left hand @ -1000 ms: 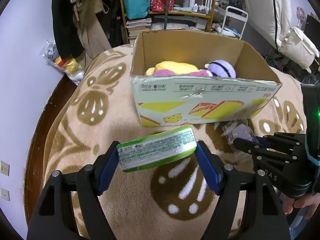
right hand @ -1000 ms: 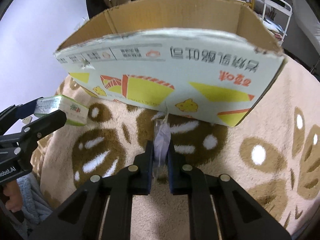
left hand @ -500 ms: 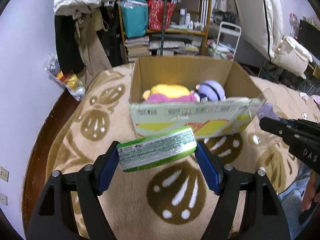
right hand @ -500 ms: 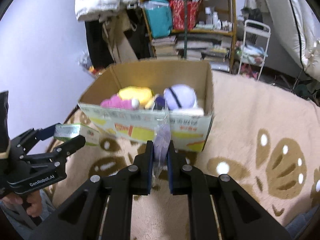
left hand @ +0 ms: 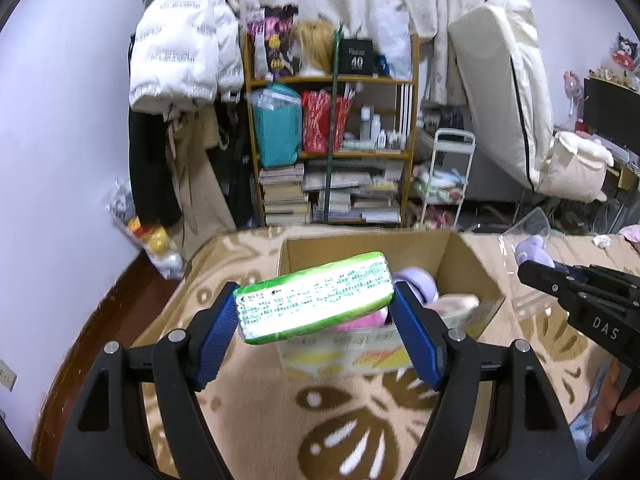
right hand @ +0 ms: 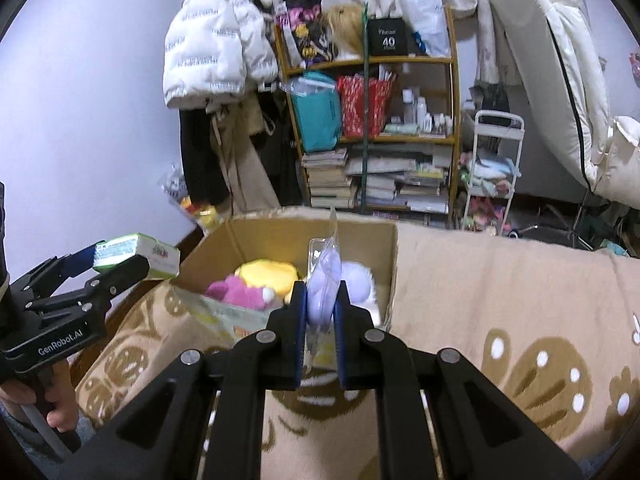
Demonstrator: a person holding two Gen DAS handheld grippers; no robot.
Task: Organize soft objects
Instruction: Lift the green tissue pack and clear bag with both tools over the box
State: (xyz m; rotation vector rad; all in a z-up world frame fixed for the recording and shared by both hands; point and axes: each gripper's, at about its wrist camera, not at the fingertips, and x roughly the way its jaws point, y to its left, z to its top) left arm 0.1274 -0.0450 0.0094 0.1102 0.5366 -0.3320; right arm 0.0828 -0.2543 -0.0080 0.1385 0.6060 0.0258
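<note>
My left gripper is shut on a green and white tissue pack, held in the air in front of the open cardboard box. My right gripper is shut on a clear plastic bag with a small purple plush, held above the box's near wall. The box holds a yellow plush, a pink plush and a purple and white plush. The right gripper shows at the right of the left wrist view; the left gripper shows at the left of the right wrist view.
The box stands on a beige blanket with brown prints. Behind it are a wooden shelf with books and bags, hanging coats, a white cart and an upright mattress.
Both grippers have risen from near the blanket, each keeping its object. The views now look down into the box from above its near wall, with the room behind in sight.
</note>
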